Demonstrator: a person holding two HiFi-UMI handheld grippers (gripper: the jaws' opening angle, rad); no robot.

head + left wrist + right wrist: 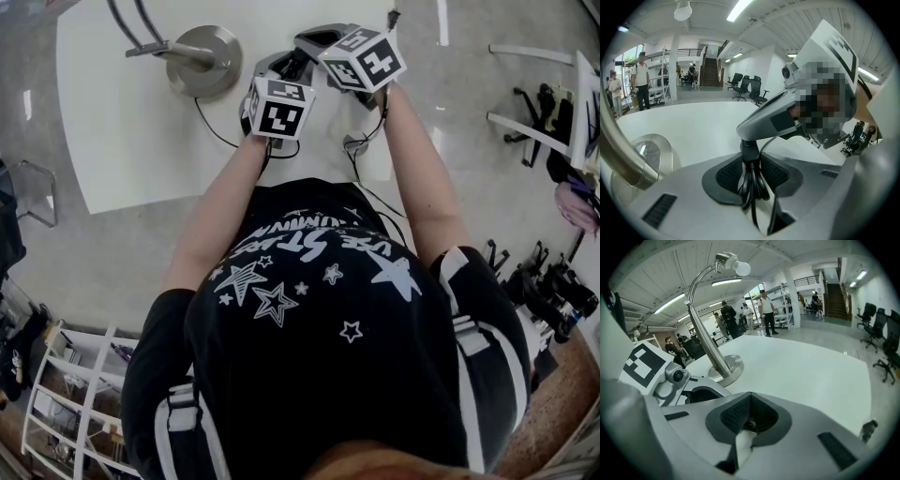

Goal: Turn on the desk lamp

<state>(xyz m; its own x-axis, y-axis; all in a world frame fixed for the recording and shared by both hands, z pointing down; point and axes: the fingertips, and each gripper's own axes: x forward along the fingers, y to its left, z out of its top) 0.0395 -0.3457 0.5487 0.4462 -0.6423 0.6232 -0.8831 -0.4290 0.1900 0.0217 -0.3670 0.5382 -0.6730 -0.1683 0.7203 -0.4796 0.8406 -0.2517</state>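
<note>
Risk, as we judge it, is a tug: left claw (pixel 752 164) grips the bunched cord (pixel 750 187), right claw (pixel 749 416) is clenched shut nearby, and pulling could drag the lamp (pixel 202 58) standing on the worktop (pixel 112 141).

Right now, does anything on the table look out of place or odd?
Only the black cord: it is bunched in loops, pinched between the fingers of the left gripper. The desk lamp stands upright.

desk lamp (pixel 204 58) on table (pixel 122 122); cable (pixel 214 127) to its right.
</note>
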